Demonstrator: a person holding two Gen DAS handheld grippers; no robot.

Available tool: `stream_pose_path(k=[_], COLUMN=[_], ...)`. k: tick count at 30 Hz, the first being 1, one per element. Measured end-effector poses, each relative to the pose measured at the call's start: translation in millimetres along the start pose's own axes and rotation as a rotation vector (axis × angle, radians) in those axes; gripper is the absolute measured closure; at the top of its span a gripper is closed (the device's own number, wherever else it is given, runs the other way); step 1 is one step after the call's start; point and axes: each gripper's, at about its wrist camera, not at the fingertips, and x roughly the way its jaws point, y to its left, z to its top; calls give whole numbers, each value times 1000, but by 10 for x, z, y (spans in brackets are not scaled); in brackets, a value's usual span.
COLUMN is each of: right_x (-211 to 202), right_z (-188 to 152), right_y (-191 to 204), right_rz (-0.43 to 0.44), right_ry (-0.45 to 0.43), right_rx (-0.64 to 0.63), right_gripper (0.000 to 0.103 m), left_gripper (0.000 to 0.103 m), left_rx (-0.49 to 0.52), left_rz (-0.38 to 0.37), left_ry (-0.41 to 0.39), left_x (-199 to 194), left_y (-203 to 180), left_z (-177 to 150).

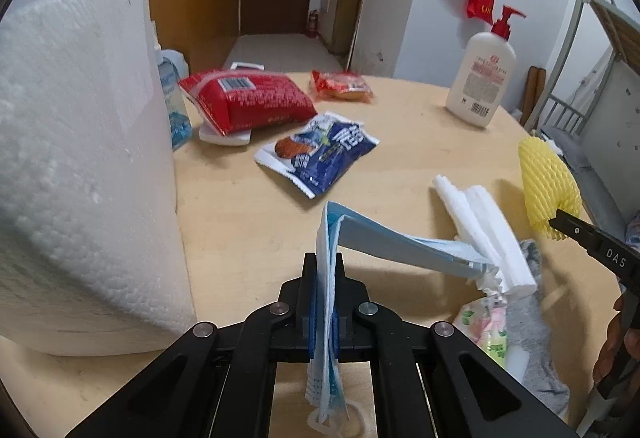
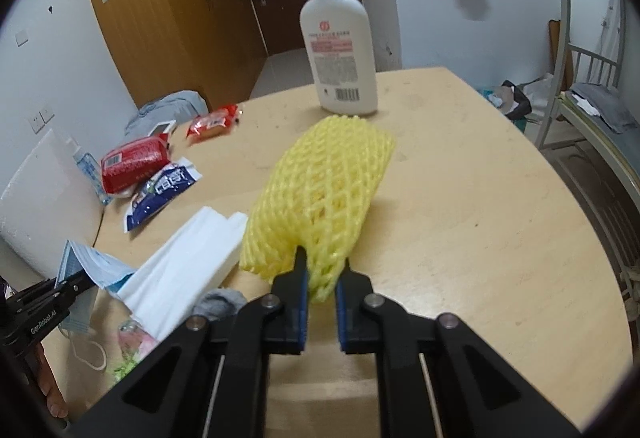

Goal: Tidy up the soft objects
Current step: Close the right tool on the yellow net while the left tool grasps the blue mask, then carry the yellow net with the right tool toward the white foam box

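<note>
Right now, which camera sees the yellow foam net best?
The right wrist view: the yellow foam net fills the middle, pinched by the right gripper. The left wrist view shows it only small at the right edge.

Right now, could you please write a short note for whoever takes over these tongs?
Left tongs: shut on the blue face masks, whose far end lies against the white foam sheets.
Right tongs: shut on one end of the yellow foam net, beside the foam sheets.
A grey sock and a tissue packet lie under the foam sheets on the table.
Done: both items gripped. Left: place both, then sort the sheets, sock and packet.
</note>
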Motion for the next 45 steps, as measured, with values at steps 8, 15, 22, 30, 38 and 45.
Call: stream_pose_path(k=[8, 15, 22, 30, 38, 45], right_x=[-318, -686, -1045, -1380, -1665, -1898], right_z=[4, -57, -156, -311, -460, -556], right_y=[8, 73, 117, 200, 358, 477], right_rz=[9, 24, 43, 61, 86, 88], right_ry=[-74, -149, -216, -275, -330, -379], right_rx=[6, -10, -22, -26, -51, -79], right_gripper=[89, 89, 89, 89, 89, 89], left_gripper=[98, 98, 98, 98, 98, 98], left_rx=[14, 31, 46, 57, 78, 79], left_rz=[-30, -22, -15, -7, 3, 4], left_ry=[-57, -121, -186, -273, -342, -397], left_x=[-259, -565, -920, -1379, -1805, -2133], left_y=[-77, -131, -172, -186, -166, -69], left_z=[25, 14, -35, -167, -365, -501])
